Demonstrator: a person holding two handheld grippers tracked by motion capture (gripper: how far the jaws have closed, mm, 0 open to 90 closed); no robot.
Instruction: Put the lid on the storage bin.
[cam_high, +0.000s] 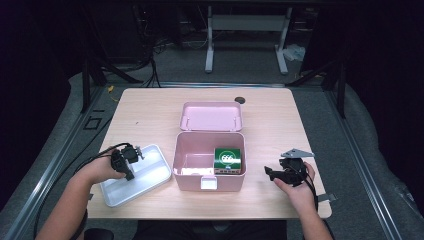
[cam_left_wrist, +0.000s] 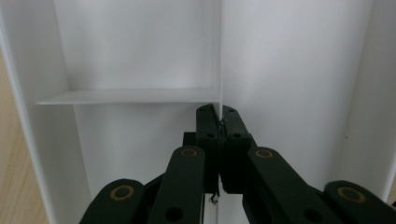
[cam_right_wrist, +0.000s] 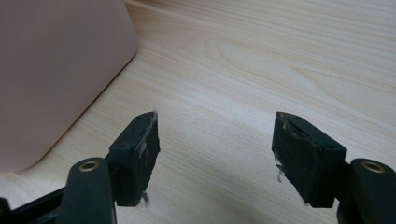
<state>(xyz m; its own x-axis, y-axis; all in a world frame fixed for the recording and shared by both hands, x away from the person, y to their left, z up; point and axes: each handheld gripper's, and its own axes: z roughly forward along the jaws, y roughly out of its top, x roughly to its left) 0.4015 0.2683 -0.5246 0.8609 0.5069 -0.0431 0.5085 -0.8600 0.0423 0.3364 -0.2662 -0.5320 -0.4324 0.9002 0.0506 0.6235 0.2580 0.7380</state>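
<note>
Near the table's front-left corner, left tool clamped on thin divider wall of white compartmented plastic tray: light, stiff, slippery; right tool open, empty.

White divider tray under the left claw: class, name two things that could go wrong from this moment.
1. The left claw is shut on the thin divider wall of the white tray. If lifted by that wall alone, the tray may tilt or slip.
2. The tray lies close beside the pink box, so it could knock the box, which holds a green carton. The right claw hangs open, steadying nothing.
</note>
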